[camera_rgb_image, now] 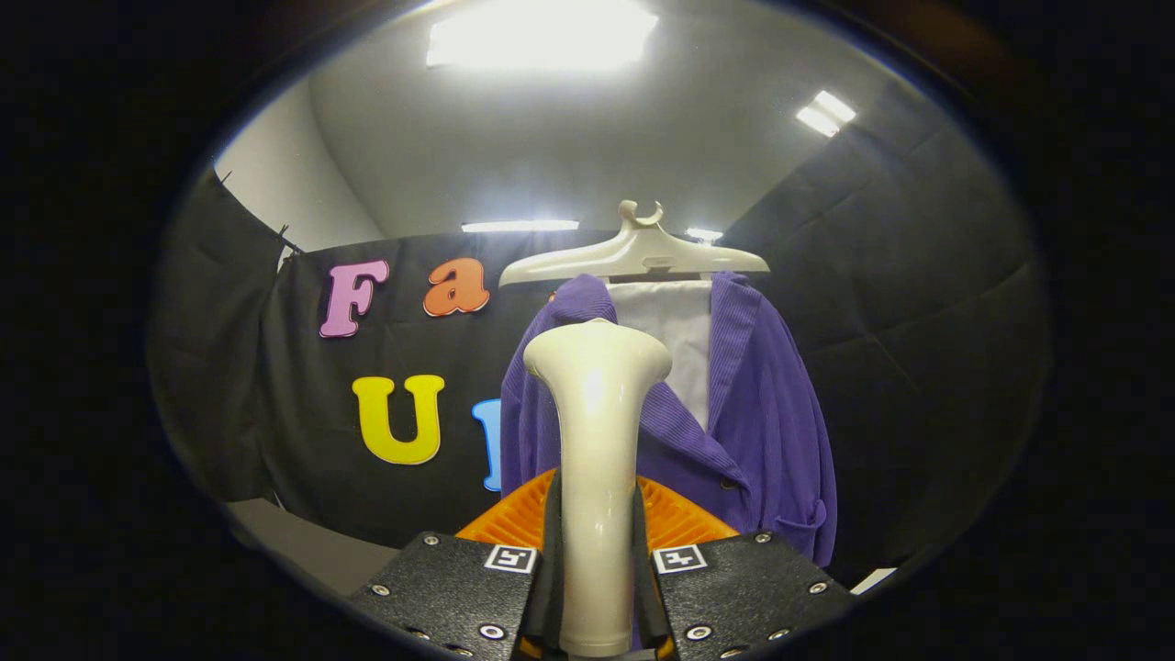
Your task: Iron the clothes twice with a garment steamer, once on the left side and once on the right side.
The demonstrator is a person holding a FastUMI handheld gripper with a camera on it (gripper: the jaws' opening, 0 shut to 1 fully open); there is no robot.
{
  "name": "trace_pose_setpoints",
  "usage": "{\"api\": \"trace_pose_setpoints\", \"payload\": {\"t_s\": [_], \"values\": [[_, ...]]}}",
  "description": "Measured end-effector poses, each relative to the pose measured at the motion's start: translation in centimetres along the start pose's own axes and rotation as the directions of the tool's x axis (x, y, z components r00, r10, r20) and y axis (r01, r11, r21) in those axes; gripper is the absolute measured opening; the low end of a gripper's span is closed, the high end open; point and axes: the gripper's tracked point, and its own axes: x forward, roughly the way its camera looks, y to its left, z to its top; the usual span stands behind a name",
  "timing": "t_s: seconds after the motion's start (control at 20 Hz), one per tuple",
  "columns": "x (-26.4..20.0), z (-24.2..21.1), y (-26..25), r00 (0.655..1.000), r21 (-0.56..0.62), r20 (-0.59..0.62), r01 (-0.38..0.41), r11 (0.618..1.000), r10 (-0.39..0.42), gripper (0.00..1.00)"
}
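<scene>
The gripper (598, 588) is closed on the cream steamer handle (597, 514), which is pinched between both fingers and stands upright. The flared steamer head (598, 353) is seen at 12 o'clock from the fingers. Just beyond it, a purple garment (762, 413) is hung on a pale hanger (635, 255), over a white board (675, 340). No legible brand or label is seen; a square coded marker (510, 557) is fixed on each finger block.
</scene>
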Motion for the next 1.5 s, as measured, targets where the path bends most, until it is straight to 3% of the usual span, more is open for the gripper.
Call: {"api": "trace_pose_setpoints", "payload": {"t_s": [0.75,1.5], "values": [[-2.8,-11.5,0.5,0.988,-0.020,-0.150,-0.036,0.999,0.033,0.32],[-9.8,-24.8,0.1,0.931,-0.018,-0.363,-0.031,0.999,0.022,0.32]]}}
